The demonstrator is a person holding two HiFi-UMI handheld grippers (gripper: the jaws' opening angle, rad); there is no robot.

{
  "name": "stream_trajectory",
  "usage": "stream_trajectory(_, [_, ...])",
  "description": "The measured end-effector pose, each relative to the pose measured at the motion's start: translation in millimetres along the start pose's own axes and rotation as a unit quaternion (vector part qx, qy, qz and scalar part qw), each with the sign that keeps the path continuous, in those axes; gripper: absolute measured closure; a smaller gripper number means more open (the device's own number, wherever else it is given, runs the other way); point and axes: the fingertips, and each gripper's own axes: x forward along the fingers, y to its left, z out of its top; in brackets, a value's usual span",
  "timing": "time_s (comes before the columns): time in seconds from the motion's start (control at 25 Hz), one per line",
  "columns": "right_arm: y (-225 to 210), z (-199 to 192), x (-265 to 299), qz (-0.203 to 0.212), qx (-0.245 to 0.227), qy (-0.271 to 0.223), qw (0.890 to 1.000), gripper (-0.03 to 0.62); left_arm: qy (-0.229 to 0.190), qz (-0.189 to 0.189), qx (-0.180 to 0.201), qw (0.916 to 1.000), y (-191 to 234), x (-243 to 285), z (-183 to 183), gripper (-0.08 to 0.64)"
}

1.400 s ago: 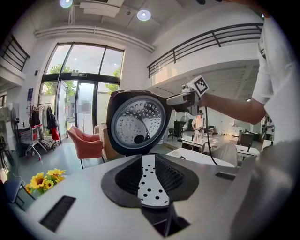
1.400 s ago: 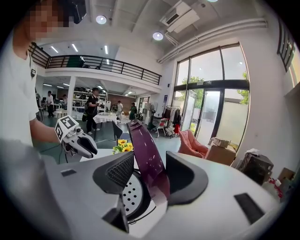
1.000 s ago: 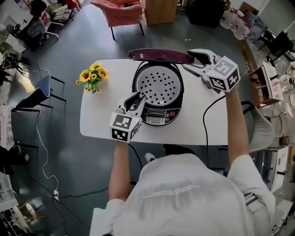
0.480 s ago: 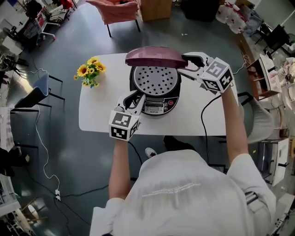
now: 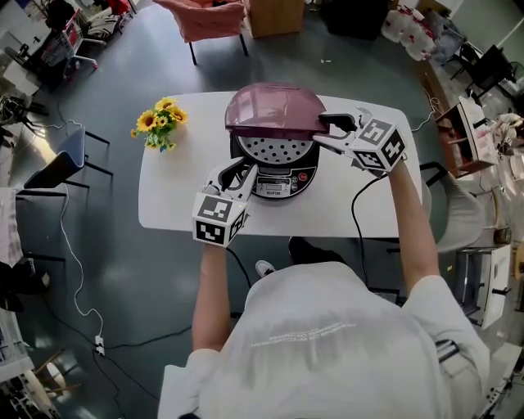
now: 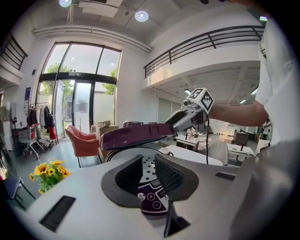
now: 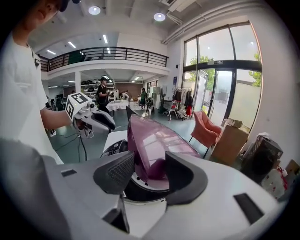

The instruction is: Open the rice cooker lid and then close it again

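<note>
The right gripper (image 5: 322, 131) is closing its 2 wide jaws around the rim of the lid (image 5: 270, 106), not pinching it. The lid is hanging half-shut over the cooker (image 5: 282, 184). The left gripper (image 5: 237, 173), part open and empty, is waiting at the cooker's front. A slipping rim could let the lid slam.

The lid (image 5: 274, 110) is glossy maroon, the table (image 5: 172, 196) white, the flowers (image 5: 155, 123) yellow, the chair (image 5: 214, 16) salmon pink.
</note>
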Motion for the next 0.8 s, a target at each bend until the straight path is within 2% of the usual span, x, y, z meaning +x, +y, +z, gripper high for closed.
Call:
stream_trajectory(0.2, [17, -26, 12, 0.017, -0.023, 0.047, 0.999, 0.383, 0.007, -0.002, -0.001, 1.0000, 0, -2, -5, 0.463])
stream_trajectory(0.6, [31, -48, 24, 0.026, 0.002, 0.060, 0.998, 0.374, 0.019, -0.009, -0.003, 0.9998, -2, 0, -13, 0.463])
stream_trajectory(0.8, [40, -67, 36, 0.031, 0.002, 0.088, 0.996, 0.377, 0.022, -0.012, -0.007, 0.9997, -5, 3, -14, 0.463])
